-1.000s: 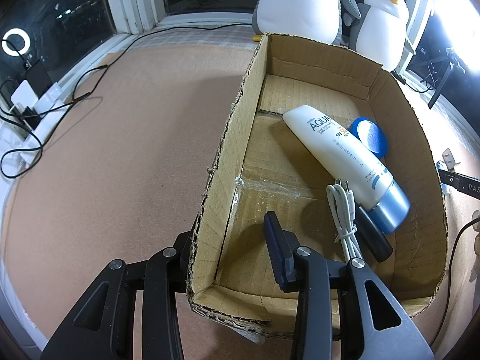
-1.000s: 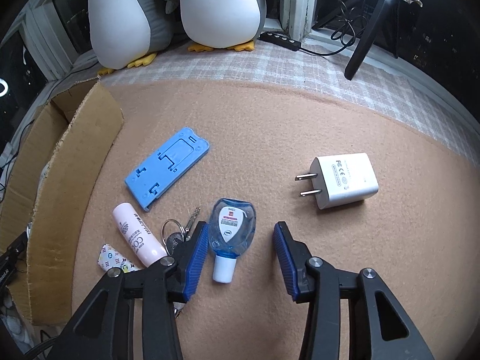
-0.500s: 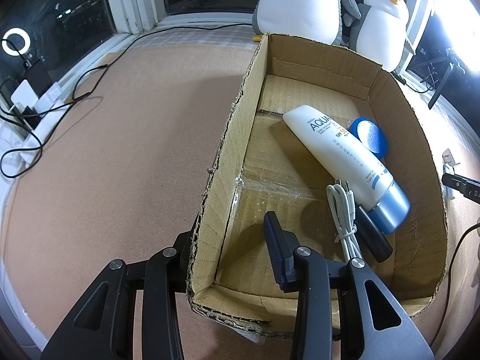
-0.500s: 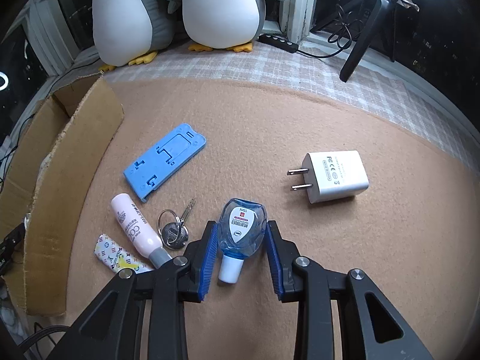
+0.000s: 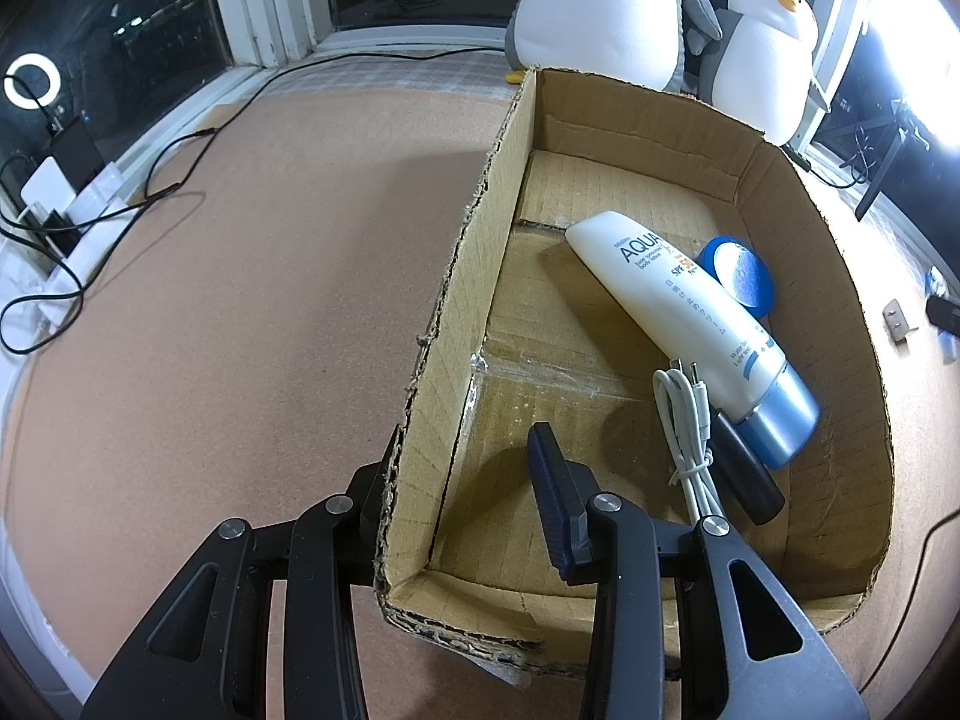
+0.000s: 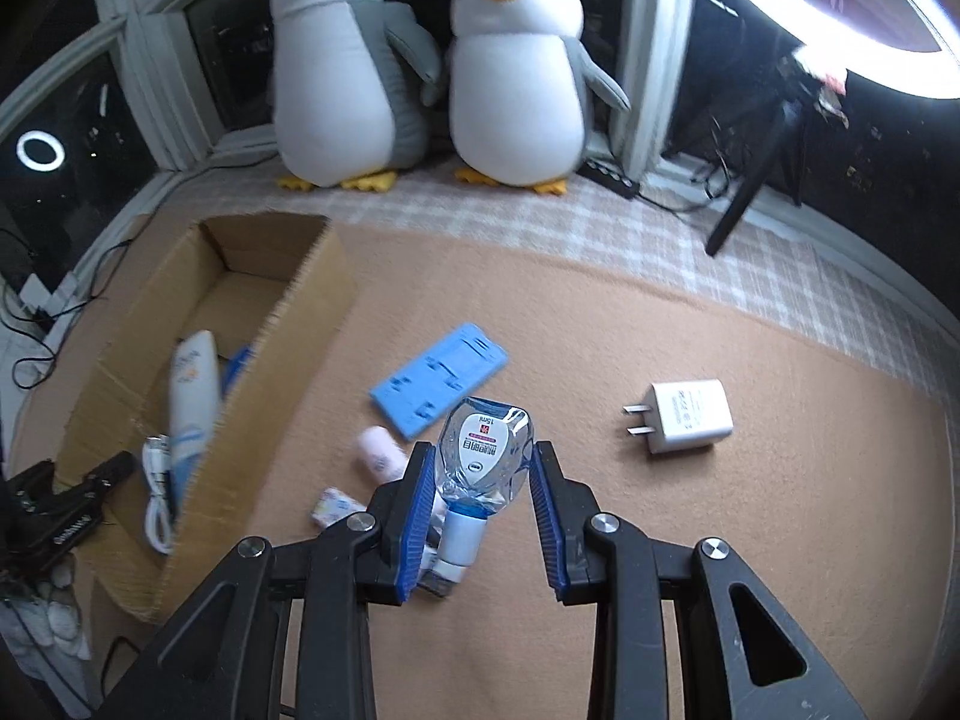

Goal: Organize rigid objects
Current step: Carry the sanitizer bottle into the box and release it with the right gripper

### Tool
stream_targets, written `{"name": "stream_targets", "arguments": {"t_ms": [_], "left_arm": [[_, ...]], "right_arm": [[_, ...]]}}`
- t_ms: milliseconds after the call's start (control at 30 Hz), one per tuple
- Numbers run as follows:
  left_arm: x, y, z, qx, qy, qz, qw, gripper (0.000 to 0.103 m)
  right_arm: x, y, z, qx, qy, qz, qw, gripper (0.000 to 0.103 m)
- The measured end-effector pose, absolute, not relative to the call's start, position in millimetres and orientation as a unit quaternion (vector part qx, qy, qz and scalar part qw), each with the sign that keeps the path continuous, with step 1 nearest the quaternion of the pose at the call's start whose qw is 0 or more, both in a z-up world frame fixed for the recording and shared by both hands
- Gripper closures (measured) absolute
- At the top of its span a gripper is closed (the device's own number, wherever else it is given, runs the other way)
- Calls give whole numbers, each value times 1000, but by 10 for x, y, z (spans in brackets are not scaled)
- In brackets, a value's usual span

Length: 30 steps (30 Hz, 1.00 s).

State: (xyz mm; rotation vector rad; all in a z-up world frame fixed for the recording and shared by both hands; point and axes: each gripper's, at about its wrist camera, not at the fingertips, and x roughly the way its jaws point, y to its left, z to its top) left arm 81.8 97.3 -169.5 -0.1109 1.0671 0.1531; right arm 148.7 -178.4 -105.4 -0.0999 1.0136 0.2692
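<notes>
A small clear sanitizer bottle (image 6: 480, 468) with a blue neck and white cap hangs above the tan mat, cap toward me. My right gripper (image 6: 483, 450) is shut on it, blue pads pressing both sides. The open cardboard box (image 5: 468, 276) holds a white lotion tube (image 5: 678, 312), a blue lid (image 5: 741, 273), a coiled white cable (image 5: 684, 420) and a black stick (image 5: 744, 474). My left gripper (image 5: 459, 450) straddles the box's left wall near the front corner and is shut on it. Its outer finger is hidden behind the wall.
On the mat right of the box (image 6: 270, 372) lie a blue phone stand (image 6: 438, 387), a white charger (image 6: 684, 426), a pink tube (image 6: 378, 453) and a small patterned packet (image 6: 333, 504). Two plush penguins (image 6: 516, 90) sit at the back. Cables trail along the mat's left edge (image 5: 90, 222).
The right gripper's jaws closed on the sanitizer bottle and lifted it off the mat, and the view rose and tilted up. The left gripper and the box did not move.
</notes>
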Motion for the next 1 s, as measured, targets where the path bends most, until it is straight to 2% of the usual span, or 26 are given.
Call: {"name": "stream_targets", "arguments": {"t_ms": [400,1000], "left_arm": [[820,966,-1707,-59,507,72,857,66],[817,973,-1709,-61,506,71,857,66]], "right_arm": [[1278,-932,-758,-68,456,223,859,74],[1165,-279,-1094,-106,481,273,826,74]]}}
